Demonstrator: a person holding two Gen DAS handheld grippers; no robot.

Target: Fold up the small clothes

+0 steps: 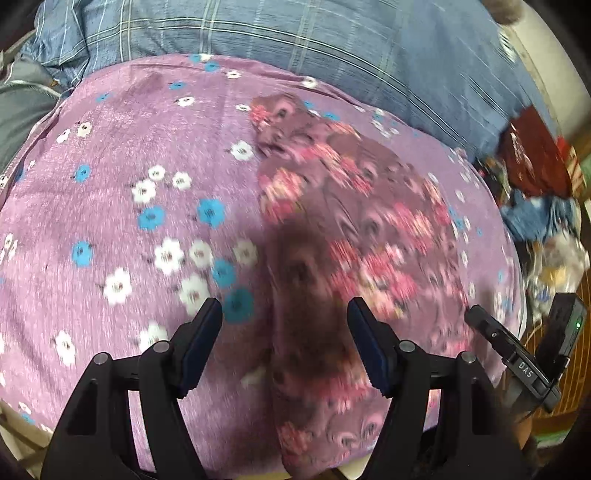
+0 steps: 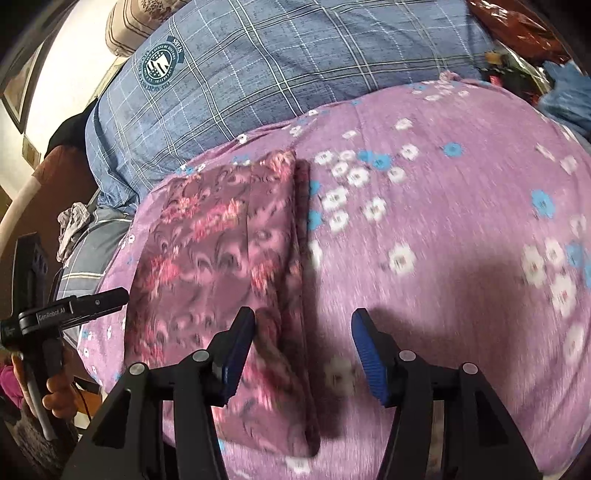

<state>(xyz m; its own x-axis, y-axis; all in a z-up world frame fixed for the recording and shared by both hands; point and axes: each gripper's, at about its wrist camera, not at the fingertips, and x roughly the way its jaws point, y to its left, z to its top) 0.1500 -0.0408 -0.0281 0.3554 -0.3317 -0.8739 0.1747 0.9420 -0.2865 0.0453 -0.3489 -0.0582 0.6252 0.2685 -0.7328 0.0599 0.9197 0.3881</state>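
Both hand-held grippers, left [image 1: 284, 332] and right [image 2: 303, 341], gape empty over floral garment [image 2: 218, 236] at 10 o'clock, apparently folded lengthwise; maybe another fold left.

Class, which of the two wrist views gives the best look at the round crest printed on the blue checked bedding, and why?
The right wrist view. There the round crest sits sharp at upper left on the blue checked bedding, ring and lettering visible. The left wrist view shows the same checked bedding beyond the purple floral sheet, but no crest.

"DAS" on right tongs [image 1: 524, 369]; "GenRobot.AI" on left tongs [image 2: 51, 312]; crest unreadable on plaid cover [image 2: 160, 62].
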